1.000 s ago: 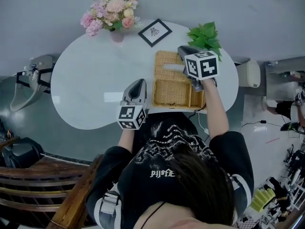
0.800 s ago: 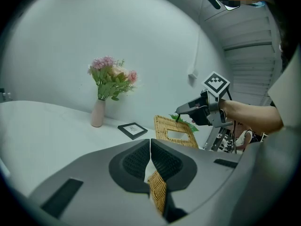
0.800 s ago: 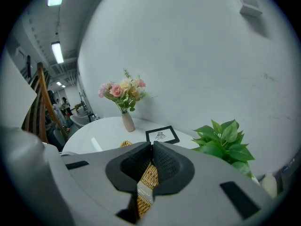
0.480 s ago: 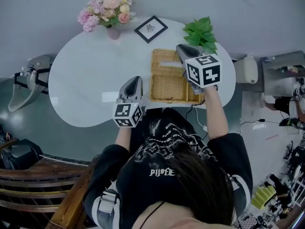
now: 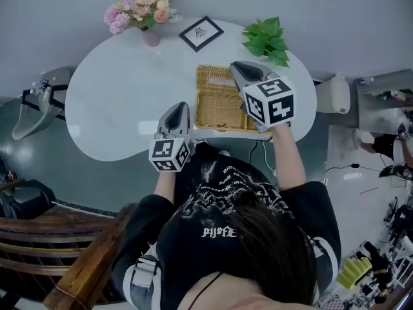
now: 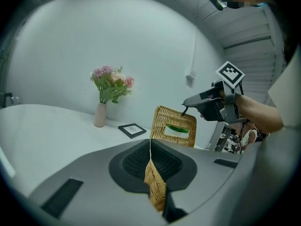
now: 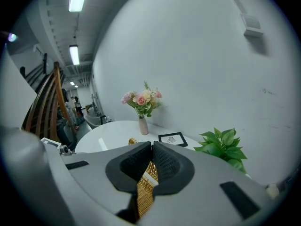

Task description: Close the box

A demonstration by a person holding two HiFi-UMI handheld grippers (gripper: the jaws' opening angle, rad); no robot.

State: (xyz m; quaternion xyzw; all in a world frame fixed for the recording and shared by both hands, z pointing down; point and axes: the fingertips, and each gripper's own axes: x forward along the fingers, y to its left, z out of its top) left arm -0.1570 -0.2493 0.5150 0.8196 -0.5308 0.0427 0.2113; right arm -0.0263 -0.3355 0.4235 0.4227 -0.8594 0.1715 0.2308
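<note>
Left gripper (image 6: 150, 163): clenched; a thin wicker edge is pinched between its dark pads, and the wicker strip runs down out of the jaws.
Right gripper (image 7: 151, 163): clamped on wicker as well; in the left gripper view its tips are seen nipping the top corner of the lid.
Box (image 5: 217, 110): an open wicker box, set on the table between the two grippers, just to the right of the left one and under the right one.
Lid (image 6: 174, 116): raised nearly upright ahead of the left gripper, a slot cut through it, green leaves seen through the slot.
Table (image 5: 122, 95): white and rounded, spread beneath both grippers.
Vase of flowers (image 5: 146, 10): placed well beyond the left gripper, at the far edge.
Picture frame (image 5: 201, 33): laid flat beyond the box, between both grippers' lines.
Green plant (image 5: 266, 40): placed just beyond the right gripper's tips.
</note>
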